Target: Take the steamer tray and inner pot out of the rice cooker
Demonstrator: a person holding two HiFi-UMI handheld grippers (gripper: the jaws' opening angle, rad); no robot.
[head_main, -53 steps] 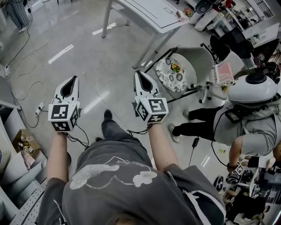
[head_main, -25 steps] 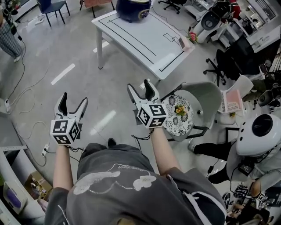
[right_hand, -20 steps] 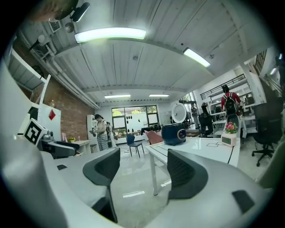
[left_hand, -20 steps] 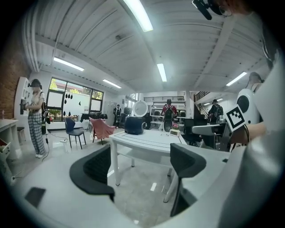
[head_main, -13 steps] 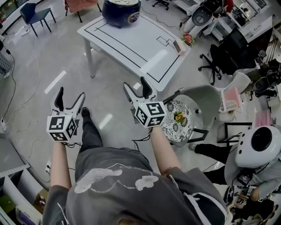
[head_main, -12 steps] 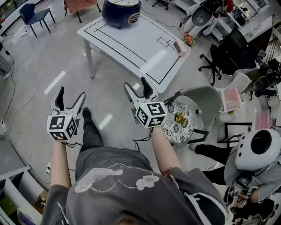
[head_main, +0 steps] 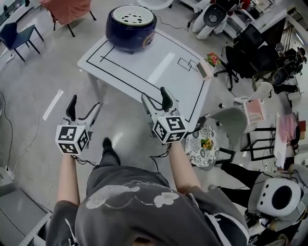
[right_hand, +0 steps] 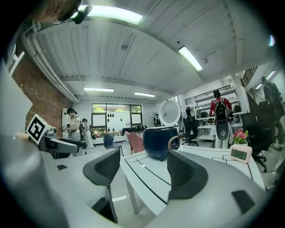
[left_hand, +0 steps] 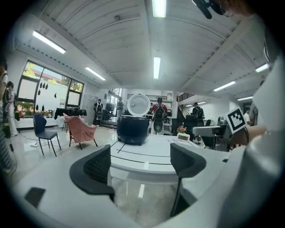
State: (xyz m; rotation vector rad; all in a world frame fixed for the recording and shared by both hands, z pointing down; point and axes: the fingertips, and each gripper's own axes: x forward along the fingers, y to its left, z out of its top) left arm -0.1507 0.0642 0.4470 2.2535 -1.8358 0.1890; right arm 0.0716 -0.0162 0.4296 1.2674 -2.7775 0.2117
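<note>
A dark blue rice cooker (head_main: pixel 131 26) stands at the far left end of a white table (head_main: pixel 159 65), its round lid (head_main: pixel 154 2) raised. A white perforated steamer tray (head_main: pixel 131 15) shows in its mouth; the inner pot is hidden beneath. My left gripper (head_main: pixel 85 106) is open and empty, over the floor short of the table. Open and empty too, my right gripper (head_main: pixel 155 97) hovers at the table's near edge. The left gripper view has the cooker (left_hand: pixel 132 129) far ahead between the open jaws. In the right gripper view the cooker (right_hand: pixel 160 141) is also well beyond the jaws.
A small clock with pink flowers (head_main: pixel 208 65) sits at the table's right corner. A pink-draped chair (head_main: pixel 65 9) and a blue chair (head_main: pixel 14 36) stand to the left. A grey chair with a patterned cushion (head_main: pixel 207 144) is on the right, with a helmeted person (head_main: pixel 281 197) beyond it.
Both grippers were shut at first and now stand open. The person has walked forward, so the table and rice cooker have come into view and closer.
</note>
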